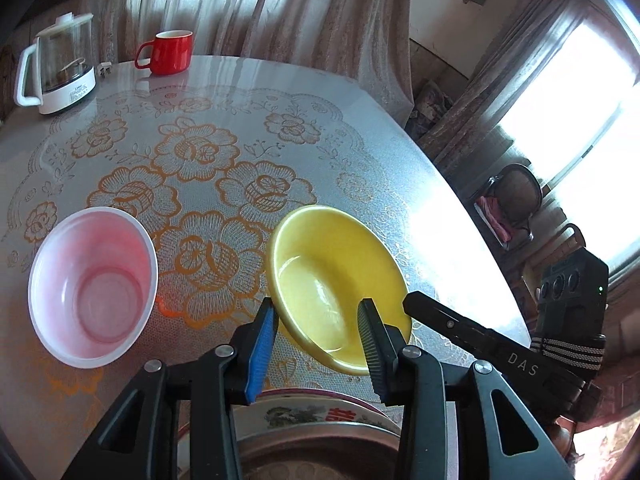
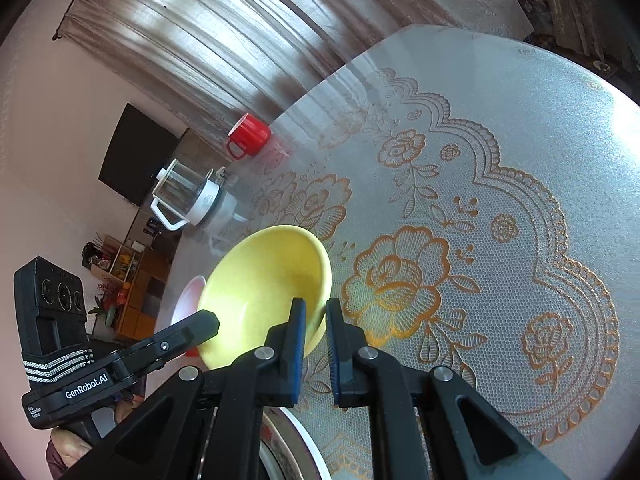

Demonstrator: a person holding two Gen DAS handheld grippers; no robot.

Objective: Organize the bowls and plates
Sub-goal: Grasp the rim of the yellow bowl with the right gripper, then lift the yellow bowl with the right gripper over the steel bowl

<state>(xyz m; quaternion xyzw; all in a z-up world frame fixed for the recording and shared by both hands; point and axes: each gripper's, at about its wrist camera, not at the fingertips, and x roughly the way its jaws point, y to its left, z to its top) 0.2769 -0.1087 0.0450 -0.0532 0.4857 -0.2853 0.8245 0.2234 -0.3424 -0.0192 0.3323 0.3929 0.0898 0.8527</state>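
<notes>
A yellow bowl (image 1: 336, 280) is held tilted above the table; it also shows in the right wrist view (image 2: 264, 292). My right gripper (image 2: 316, 312) is shut on its rim. In the left wrist view the right gripper (image 1: 416, 306) reaches the bowl's right edge. My left gripper (image 1: 318, 312) is open, its jaws either side of the bowl's near rim, not clamping it. A pink plastic bowl (image 1: 94, 284) stands upright on the table to the left; only its edge (image 2: 188, 296) shows behind the yellow bowl. A patterned plate (image 1: 316, 412) with a metal dish on it lies under my left gripper.
A red mug (image 1: 168, 52) and a glass kettle (image 1: 60, 68) stand at the table's far side. The round table (image 1: 224, 152) has a lace-pattern cover; its edge curves down the right. A chair (image 1: 512, 204) stands beyond that edge.
</notes>
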